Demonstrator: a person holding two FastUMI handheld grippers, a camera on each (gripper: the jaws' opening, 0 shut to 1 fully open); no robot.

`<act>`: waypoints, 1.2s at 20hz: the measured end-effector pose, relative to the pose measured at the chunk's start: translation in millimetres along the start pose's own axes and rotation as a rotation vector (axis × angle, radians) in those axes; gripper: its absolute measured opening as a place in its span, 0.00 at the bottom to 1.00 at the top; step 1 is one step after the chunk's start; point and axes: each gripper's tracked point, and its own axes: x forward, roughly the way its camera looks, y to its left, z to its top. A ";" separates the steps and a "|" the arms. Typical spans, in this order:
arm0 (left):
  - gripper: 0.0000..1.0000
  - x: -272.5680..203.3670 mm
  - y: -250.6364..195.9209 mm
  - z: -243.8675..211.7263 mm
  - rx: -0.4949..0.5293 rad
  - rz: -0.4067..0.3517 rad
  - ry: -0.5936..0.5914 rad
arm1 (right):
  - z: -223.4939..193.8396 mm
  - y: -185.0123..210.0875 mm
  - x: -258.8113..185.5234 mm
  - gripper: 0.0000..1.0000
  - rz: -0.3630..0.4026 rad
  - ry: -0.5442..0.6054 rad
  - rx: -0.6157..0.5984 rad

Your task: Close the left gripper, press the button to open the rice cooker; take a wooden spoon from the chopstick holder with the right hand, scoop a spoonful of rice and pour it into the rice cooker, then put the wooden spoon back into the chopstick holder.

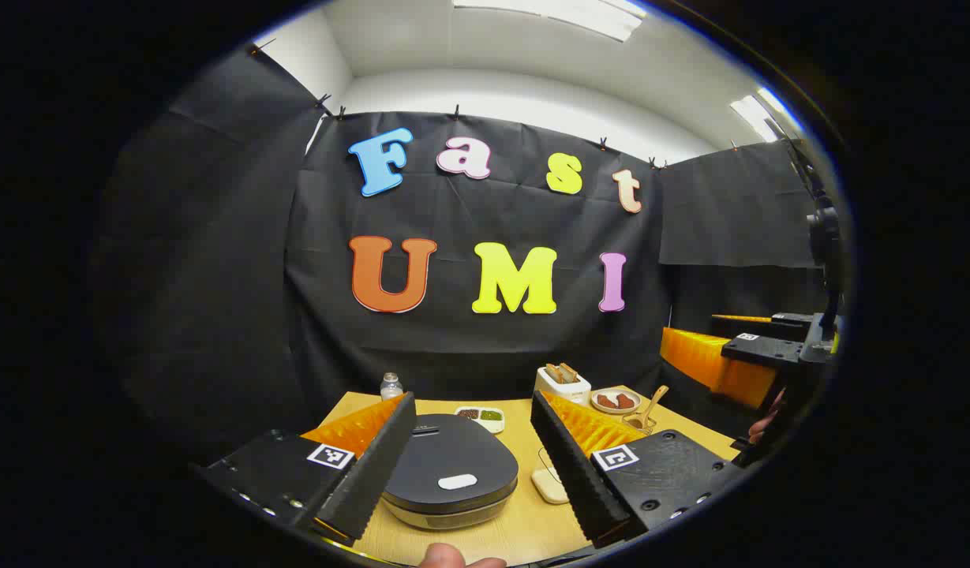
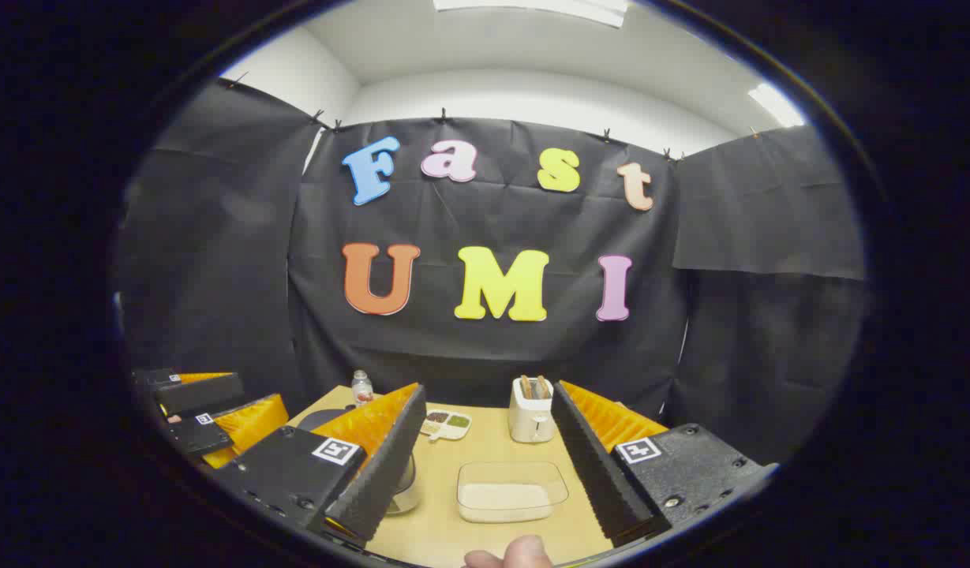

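Observation:
The rice cooker [image 1: 449, 473] sits low on the wooden table [image 1: 524, 528], its dark lid down and a white button [image 1: 457, 481] at the front. My left gripper [image 1: 473, 404] hangs open above it, one finger on each side of the lid. A wooden spoon [image 1: 653, 402] stands in the chopstick holder [image 1: 639, 423] at the right. My right gripper [image 2: 486, 394] is open over a clear box of rice [image 2: 510, 491]. The rice cooker's edge [image 2: 406, 487] peeks from behind its left finger. The right gripper [image 1: 757, 347] also shows at the far right, and the left gripper [image 2: 208, 414] at the far left.
At the back of the table stand a white toaster [image 1: 562, 384], a plate of red food [image 1: 615, 401], a divided dish [image 1: 481, 416] and a small bottle [image 1: 391, 386]. A small cream pad [image 1: 549, 485] lies right of the cooker. A thumb [image 2: 516, 552] shows at the bottom edge.

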 end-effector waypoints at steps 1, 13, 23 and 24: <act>0.94 0.6 -0.4 -0.3 0.004 0.001 0.004 | -3.5 0.3 0.9 1.00 -0.002 0.007 0.010; 1.00 -9.9 3.2 -4.3 0.025 0.045 0.024 | -19.1 -24.2 4.5 1.00 -0.027 0.034 0.054; 0.94 -24.5 8.6 -13.0 0.035 0.133 0.050 | -22.9 -32.7 -0.5 1.00 0.001 -0.007 0.027; 0.94 -24.4 9.4 -14.3 0.032 0.140 0.050 | -22.0 -35.5 -1.4 1.00 0.002 -0.012 0.026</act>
